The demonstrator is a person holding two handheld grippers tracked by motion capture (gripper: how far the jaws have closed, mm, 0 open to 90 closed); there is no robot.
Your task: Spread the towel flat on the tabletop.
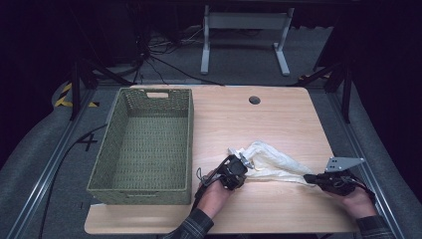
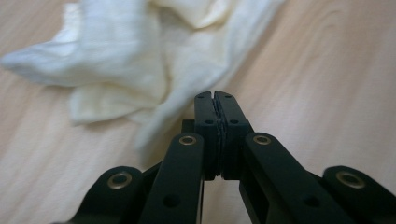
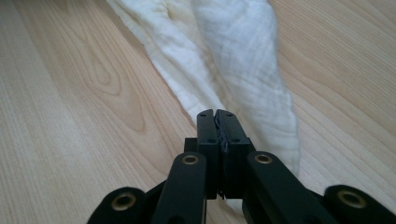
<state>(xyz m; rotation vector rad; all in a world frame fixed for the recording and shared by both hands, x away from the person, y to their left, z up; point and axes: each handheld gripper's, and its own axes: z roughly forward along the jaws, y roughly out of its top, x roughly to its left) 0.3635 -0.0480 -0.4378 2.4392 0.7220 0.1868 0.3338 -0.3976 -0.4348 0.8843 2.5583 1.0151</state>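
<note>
White cloth (image 1: 271,162) lies crumpled on the wooden table (image 1: 278,119), right of the green basket (image 1: 144,144). Left gripper (image 1: 242,160) pinches the cloth's left edge; right gripper (image 1: 309,178) pinches its right corner. Both jaw pairs pressed together on fabric.

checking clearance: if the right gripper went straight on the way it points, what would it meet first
The white cloth: the right gripper, jaws shut, sits at the cloth's narrow end and points along it. Whether it already pinches the cloth, I cannot tell.
</note>
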